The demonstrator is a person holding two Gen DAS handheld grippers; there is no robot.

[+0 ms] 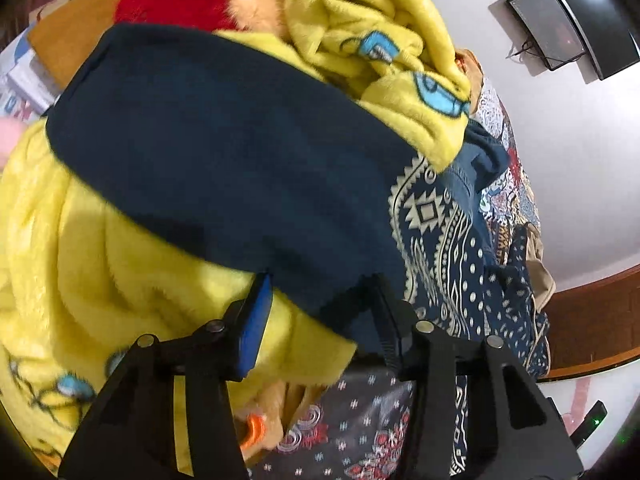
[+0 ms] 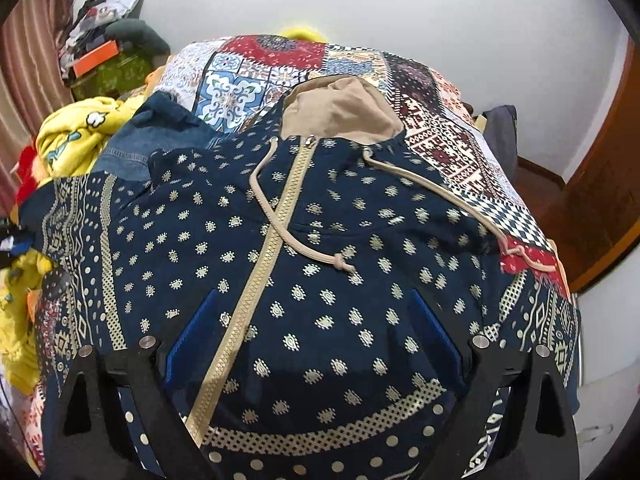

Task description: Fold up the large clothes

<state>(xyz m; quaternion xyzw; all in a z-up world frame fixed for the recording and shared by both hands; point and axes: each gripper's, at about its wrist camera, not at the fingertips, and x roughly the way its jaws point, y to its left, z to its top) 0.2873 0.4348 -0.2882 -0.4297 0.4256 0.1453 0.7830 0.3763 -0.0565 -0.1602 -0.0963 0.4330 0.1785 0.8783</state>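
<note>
A navy hoodie (image 2: 320, 264) with cream teardrop print, a tan zipper, drawstrings and a tan hood (image 2: 340, 108) lies front-up on the bed. My right gripper (image 2: 316, 328) hovers open just over its chest, blue pads wide apart. In the left wrist view a plain navy part of the hoodie (image 1: 224, 160), perhaps a sleeve shown inside-out, stretches across a yellow fleece. My left gripper (image 1: 320, 308) has its jaws fairly wide, and the navy cloth's edge hangs between the pads. The patterned side (image 1: 436, 232) shows to the right.
A yellow fleece blanket (image 1: 100, 248) with blue cartoon prints is heaped at the hoodie's left, with red fabric (image 1: 172, 0) behind. A patchwork bedspread (image 2: 440, 120) covers the bed. Denim (image 2: 132, 152) lies by the hoodie's shoulder. Clutter (image 2: 104, 52) stands far left; a wooden door (image 2: 600, 200) stands right.
</note>
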